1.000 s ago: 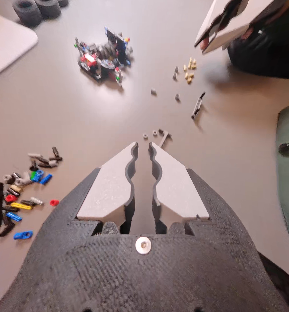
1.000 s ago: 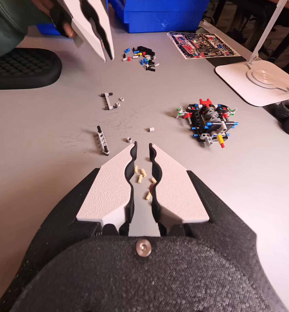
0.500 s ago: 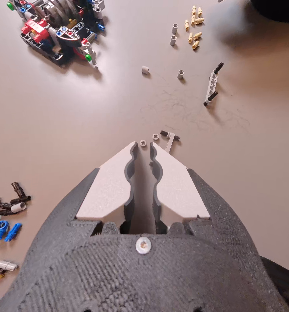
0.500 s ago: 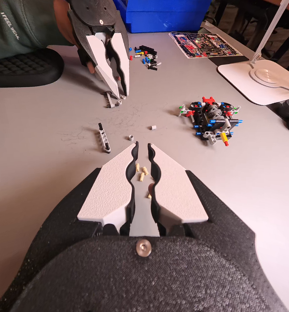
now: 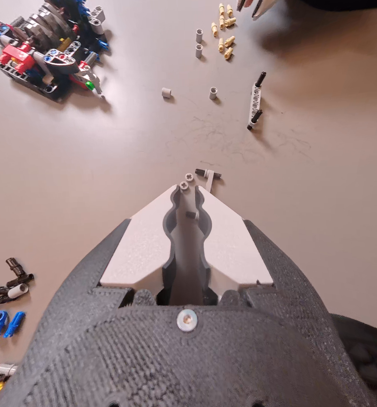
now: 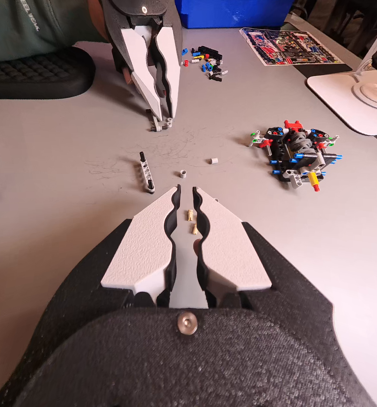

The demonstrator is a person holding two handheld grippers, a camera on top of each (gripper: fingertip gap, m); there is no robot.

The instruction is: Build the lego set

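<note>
My left gripper (image 5: 187, 187) is open by a narrow gap and empty, tips low over the table. Two small grey bushes (image 5: 184, 185) lie right at its tips. A thin grey liftarm with black pins (image 5: 208, 176) lies partly under its right finger, with one black pin (image 5: 190, 214) showing between the fingers. From the right wrist view the left gripper (image 6: 166, 117) stands steeply over that liftarm (image 6: 157, 126). My right gripper (image 6: 186, 188) is open, narrow and empty, over tan pins (image 6: 190, 214). The partly built model (image 6: 297, 154) sits to the right and also shows in the left wrist view (image 5: 48, 57).
A grey beam with black pins (image 6: 146, 172) and grey sleeves (image 6: 183, 174) lie mid-table. A pile of loose parts (image 6: 207, 63), an instruction booklet (image 6: 289, 46), a blue bin (image 6: 231, 13), a white lamp base (image 6: 359, 99) and a black pad (image 6: 35, 72) ring the area.
My left gripper has come down and forward from high above the table to the small liftarm and bushes. My right gripper has crept forward over the tan pins.
</note>
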